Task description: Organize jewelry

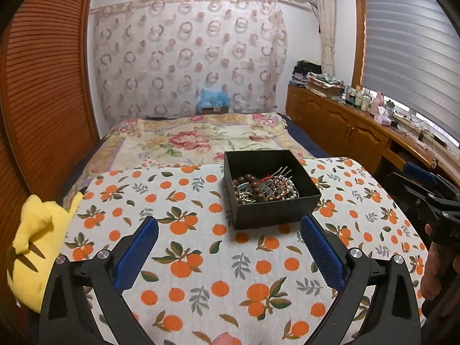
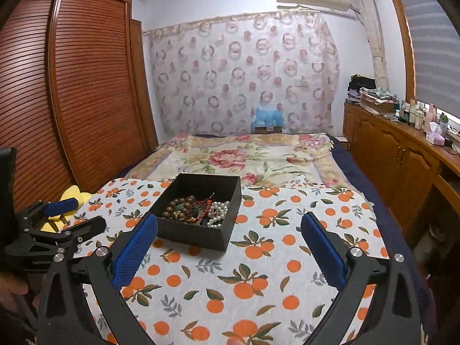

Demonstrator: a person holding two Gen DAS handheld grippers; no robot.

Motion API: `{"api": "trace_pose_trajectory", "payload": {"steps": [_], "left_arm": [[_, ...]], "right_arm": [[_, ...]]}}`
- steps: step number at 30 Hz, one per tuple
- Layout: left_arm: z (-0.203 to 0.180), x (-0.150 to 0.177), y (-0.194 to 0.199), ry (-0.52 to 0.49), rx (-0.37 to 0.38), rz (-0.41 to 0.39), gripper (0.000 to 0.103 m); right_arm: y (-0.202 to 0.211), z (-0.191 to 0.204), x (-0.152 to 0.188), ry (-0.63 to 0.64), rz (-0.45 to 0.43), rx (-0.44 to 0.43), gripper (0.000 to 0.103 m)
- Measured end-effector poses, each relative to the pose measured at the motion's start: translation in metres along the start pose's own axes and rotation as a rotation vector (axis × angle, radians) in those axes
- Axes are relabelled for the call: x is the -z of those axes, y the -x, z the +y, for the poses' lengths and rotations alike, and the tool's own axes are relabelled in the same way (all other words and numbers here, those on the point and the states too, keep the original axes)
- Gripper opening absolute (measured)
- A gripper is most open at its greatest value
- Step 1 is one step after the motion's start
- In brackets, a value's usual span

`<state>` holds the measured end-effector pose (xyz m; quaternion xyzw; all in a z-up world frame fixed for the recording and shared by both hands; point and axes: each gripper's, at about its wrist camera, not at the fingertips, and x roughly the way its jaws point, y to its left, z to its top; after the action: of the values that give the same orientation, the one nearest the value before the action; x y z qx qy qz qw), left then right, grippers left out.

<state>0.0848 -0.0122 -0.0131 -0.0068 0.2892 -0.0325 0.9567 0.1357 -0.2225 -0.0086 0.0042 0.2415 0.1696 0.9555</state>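
A black box (image 1: 271, 189) is set open-topped on the orange-print cloth (image 1: 201, 258) that covers the near work surface, toward its far edge and close to the floral bedspread (image 1: 201, 138) beyond, presumably so that its contents can be reached from above by either tool. Inside it the jewelry is heaped together: a brown bead bracelet (image 2: 179, 205), a strand of white pearls (image 2: 218, 212), thin metal hairpins (image 1: 280, 172) leaning up against the pile, and reddish pieces that cannot be told apart. No piece is seen lying on the cloth outside the box, so the sorting is judged either to be not yet begun or to be finished; which of these it is cannot be settled from the views. The left gripper (image 1: 230, 224) is held low over the cloth just short of the box's near wall, its blue pads (image 1: 138, 253) spread wide with nothing between them, as if kept ready to enter the box or steady it. The right gripper (image 2: 230, 224) is likewise held spread and empty, with the box ahead and slightly to its left, so that both tools face the same target from either side without crossing. A yellow plush toy (image 1: 34, 244) lies at the cloth's left edge, well apart from the box and outside the work.
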Motion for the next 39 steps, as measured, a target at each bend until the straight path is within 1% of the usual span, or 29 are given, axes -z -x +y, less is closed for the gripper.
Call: {"api": "trace_pose_trajectory", "payload": {"steps": [8, 13, 16, 39], "left_arm": [[-0.002, 0.005, 0.018, 0.004, -0.017, -0.019, 0.095], [-0.003, 0.006, 0.022, -0.005, -0.034, -0.03, 0.095], [-0.001, 0.007, 0.023, 0.008, -0.029, -0.033, 0.095], [-0.001, 0.008, 0.023, 0.011, -0.027, -0.032, 0.095]], "right_arm": [[0.01, 0.001, 0.014, 0.004, -0.003, 0.004, 0.101], [0.015, 0.0, 0.014, -0.004, -0.015, 0.005, 0.101], [0.015, 0.0, 0.015, -0.001, -0.015, 0.01, 0.101], [0.016, -0.002, 0.015, -0.002, -0.014, 0.011, 0.101]]}}
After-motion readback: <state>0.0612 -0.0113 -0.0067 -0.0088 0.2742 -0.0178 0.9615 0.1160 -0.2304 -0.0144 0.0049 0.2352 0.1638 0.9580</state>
